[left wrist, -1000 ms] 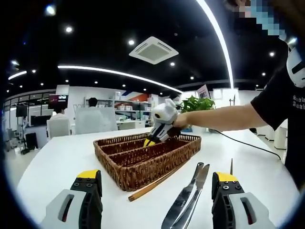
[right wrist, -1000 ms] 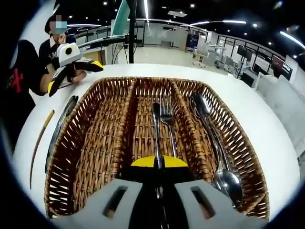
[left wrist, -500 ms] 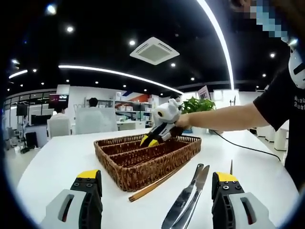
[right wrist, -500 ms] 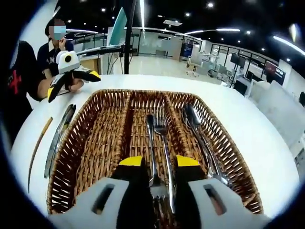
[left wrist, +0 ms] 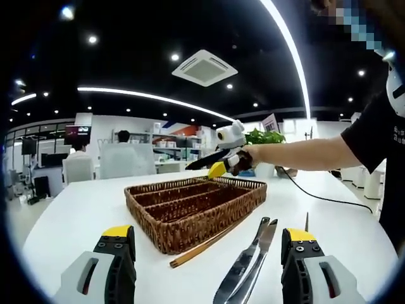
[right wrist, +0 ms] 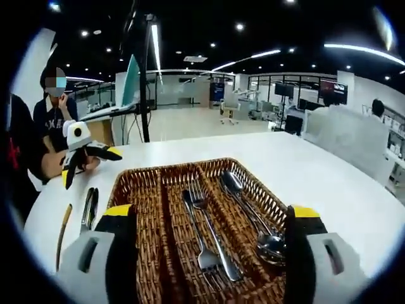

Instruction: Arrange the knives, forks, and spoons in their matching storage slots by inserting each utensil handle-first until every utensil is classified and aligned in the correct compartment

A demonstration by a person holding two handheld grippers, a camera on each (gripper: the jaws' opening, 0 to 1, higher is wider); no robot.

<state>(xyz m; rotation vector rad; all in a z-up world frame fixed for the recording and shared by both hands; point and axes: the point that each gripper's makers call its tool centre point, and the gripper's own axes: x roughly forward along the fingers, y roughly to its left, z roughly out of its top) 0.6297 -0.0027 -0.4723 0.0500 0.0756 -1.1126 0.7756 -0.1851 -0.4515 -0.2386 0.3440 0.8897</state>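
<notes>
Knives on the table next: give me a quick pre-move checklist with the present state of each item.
1. Right gripper open and empty: ok.
2. Left gripper open and empty: ok.
3. Two knives lying bare on the table, not gripped: ok.
4. Left compartment of the wicker tray free for knives: ok.
5. Forks in the middle compartment, spoons in the right one: ok.
6. Wooden stick beside the knives, whether it has a slot: cannot tell.

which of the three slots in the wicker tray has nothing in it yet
The left slot of the brown wicker tray in the right gripper view, on the side toward the knives on the table. The middle slot holds forks, the right one spoons.
</notes>
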